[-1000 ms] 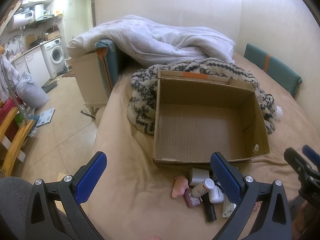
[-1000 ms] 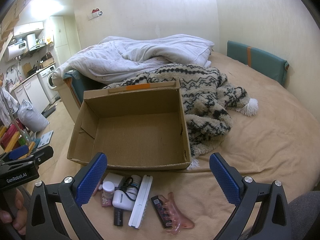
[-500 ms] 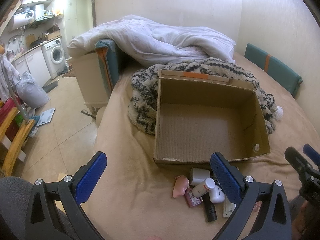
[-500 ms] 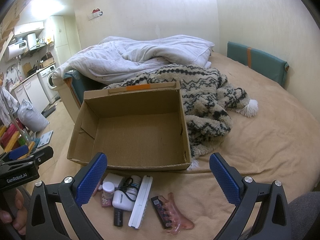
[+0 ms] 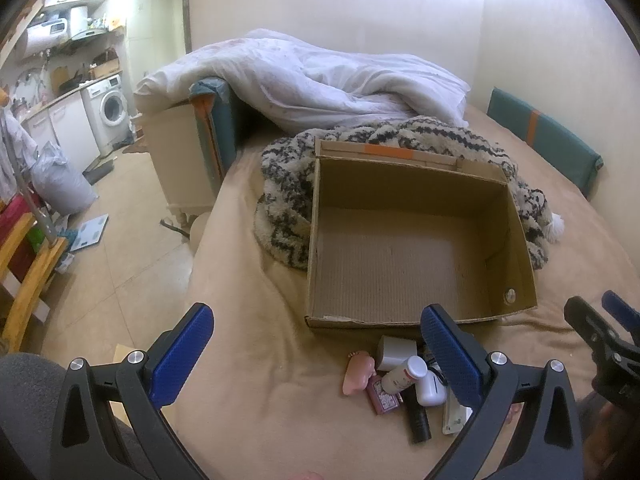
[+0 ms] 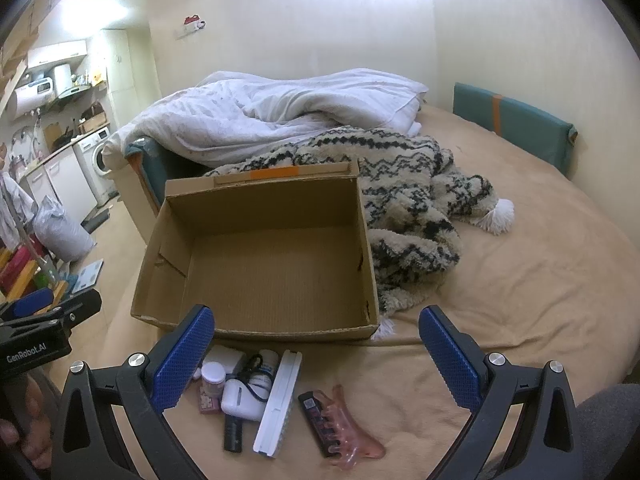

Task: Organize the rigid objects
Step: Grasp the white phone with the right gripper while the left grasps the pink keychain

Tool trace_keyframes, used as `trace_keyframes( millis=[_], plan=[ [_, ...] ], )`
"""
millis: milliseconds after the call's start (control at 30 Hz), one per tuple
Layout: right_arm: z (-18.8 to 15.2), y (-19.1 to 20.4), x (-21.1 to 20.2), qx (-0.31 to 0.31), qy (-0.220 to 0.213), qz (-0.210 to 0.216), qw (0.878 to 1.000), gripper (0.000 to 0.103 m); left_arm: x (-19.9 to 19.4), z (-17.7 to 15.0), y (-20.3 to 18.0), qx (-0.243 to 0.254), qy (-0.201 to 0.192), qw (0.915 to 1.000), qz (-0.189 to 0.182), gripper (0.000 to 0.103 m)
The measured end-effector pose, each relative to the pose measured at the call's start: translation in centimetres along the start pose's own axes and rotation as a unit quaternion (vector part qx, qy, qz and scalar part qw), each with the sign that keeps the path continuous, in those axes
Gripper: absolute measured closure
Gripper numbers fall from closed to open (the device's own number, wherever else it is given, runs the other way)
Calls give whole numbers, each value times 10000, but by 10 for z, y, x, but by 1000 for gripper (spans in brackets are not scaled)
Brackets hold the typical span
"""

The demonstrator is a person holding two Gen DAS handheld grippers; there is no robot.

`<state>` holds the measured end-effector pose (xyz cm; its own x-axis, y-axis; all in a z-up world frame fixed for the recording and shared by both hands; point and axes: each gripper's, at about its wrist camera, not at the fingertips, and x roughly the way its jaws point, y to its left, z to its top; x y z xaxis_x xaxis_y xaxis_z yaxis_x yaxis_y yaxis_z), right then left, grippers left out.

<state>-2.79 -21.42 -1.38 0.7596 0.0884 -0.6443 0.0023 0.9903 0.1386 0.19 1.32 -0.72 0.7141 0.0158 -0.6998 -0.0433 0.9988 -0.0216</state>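
Barely anything differing vs 0.5 s ago: both views sitting nearly identical, just a hair of drift in the left wrist cam. Left gripper (image 5: 316,350) & right gripper (image 6: 316,350) still hovering w/ jaws spread wide, holding nothing. Cardboard box (image 6: 256,320) lying open & empty on the tan bed (image 6: 520,280), same spot. Small items waiting just in front of its near wall: white bottle (image 5: 400,374), white case (image 6: 278,402), pink hair claw (image 6: 352,440), black tube (image 6: 234,434). Patterned blanket (image 6: 408,208) touching the box's far side.
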Motion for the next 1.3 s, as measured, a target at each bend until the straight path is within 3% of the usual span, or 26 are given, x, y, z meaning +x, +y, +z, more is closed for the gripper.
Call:
trace_keyframes(
  millis=[133, 267, 333, 400, 433, 500, 700, 967, 1167, 1300],
  plan=[
    [3, -11, 16, 319, 610, 520, 9963, 0, 7, 1, 7, -124, 199, 9996, 184, 0],
    [-3, -20, 45, 732, 1531, 1021, 9802, 0, 23, -1, 25, -439, 641, 9963, 361, 0],
    [-9, -22, 62, 898, 2012, 1243, 9675, 16, 28, -3, 32, -564, 817, 9941, 432, 0],
    [-17, -22, 80, 1118, 2546, 1393, 9504, 45, 33, -5, 36, -643, 959, 9922, 470, 0],
    [-22, -22, 90, 1210, 2798, 1450, 9413, 51, 35, -6, 37, -682, 1029, 9912, 475, 0],
    [-32, -21, 107, 1349, 3190, 1438, 9270, 54, 39, -8, 40, -743, 1134, 9898, 447, 0],
    [-56, -17, 142, 1624, 3712, 1320, 9047, 55, 48, -12, 42, -771, 1390, 9868, 317, 0],
    [-64, -5, 150, 1259, 3841, 1206, 9067, 75, 59, -17, 43, -774, 1663, 9826, 296, 0],
    [-57, 0, 129, 550, 3837, 998, 9164, 80, 67, -18, 38, -648, 1810, 9810, 281, 0],
    [-63, 0, 124, 242, 3873, 962, 9166, 81, 83, -15, 37, -612, 2058, 9765, 180, 2]
  ],
)
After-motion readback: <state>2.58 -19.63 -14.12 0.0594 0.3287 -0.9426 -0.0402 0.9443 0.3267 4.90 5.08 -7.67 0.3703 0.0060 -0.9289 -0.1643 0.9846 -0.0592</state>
